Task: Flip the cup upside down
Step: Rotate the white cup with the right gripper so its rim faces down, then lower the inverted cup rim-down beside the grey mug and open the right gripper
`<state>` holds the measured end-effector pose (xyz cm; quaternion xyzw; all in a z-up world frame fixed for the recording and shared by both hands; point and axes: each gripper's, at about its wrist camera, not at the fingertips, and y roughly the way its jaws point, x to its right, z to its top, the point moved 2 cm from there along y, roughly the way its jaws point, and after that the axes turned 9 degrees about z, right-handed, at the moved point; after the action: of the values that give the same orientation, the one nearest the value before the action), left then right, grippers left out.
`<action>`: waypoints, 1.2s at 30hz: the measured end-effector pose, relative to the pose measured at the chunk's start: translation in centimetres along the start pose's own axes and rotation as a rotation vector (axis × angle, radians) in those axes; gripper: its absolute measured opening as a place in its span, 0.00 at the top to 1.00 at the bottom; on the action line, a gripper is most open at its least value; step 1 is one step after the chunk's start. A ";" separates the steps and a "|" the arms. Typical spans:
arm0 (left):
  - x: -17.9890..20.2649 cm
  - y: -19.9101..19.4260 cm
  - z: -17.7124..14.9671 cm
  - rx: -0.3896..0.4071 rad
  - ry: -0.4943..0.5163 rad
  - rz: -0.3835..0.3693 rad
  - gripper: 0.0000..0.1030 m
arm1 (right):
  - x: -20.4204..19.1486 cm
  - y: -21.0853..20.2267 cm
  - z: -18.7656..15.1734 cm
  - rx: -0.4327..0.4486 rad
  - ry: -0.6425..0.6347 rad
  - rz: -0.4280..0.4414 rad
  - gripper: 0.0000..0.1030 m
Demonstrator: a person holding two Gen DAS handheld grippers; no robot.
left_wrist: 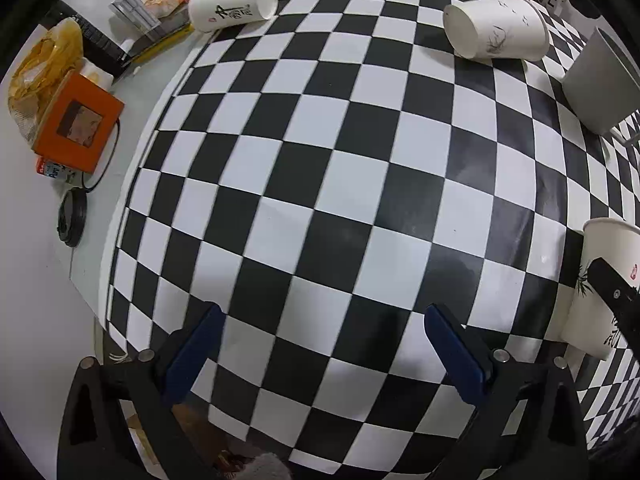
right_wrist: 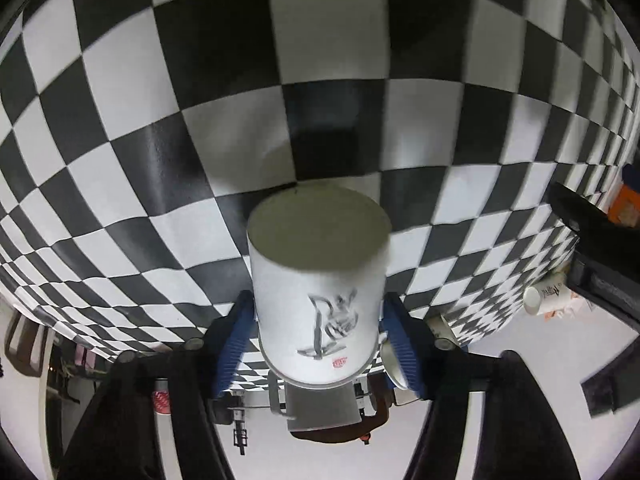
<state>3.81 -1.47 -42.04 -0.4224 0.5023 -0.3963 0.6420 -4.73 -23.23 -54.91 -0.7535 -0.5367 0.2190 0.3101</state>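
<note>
- Two grippers are in use, but only the right gripper (right_wrist: 318, 332) carries anything: its blue fingers (right_wrist: 236, 340) are clamped on both sides of a white paper cup (right_wrist: 320, 300) with a black ink drawing and a small red stamp.
- In the right wrist view the flat base of this cup points away from the camera toward the checkered cloth (right_wrist: 160, 120); I cannot tell if its rim touches the cloth already.
- In the left wrist view the same cup (left_wrist: 600, 280) stands at the right edge of the picture with the wide end low, so I judge that the turning is mostly done and what is left is to set it down and let go.
- The left gripper (left_wrist: 322, 344) holds nothing; its fingers stand wide apart above the cloth.
- Two more cups lie on their sides at the far part of the cloth, one at the left (left_wrist: 232, 6) and one at the right (left_wrist: 496, 28), so they are probably not yet flipped.
- A grey box (left_wrist: 600, 80) stands near the right lying cup.
- The middle of the cloth gives much open room for moving.
- The cloth ends at the left, where an orange box (left_wrist: 78, 124) and other small things lie, well apart from the held cup.
</note>
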 end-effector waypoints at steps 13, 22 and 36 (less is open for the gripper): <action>-1.4 -4.4 3.0 0.138 -0.032 0.046 0.00 | 7.8 0.5 -6.5 0.145 0.838 0.597 0.39; -1.2 -5.4 4.4 0.176 -0.056 0.016 0.00 | 7.3 6.7 -13.6 0.267 1.550 1.250 0.39; 0.7 -3.1 4.1 0.114 -0.039 -0.105 0.00 | 4.6 12.9 -15.0 0.257 1.837 1.602 0.21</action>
<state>7.69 -2.53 -38.82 -0.4183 0.4435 -0.4492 0.6531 15.40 -25.31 -53.28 -0.7090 0.5222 -0.2136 0.4232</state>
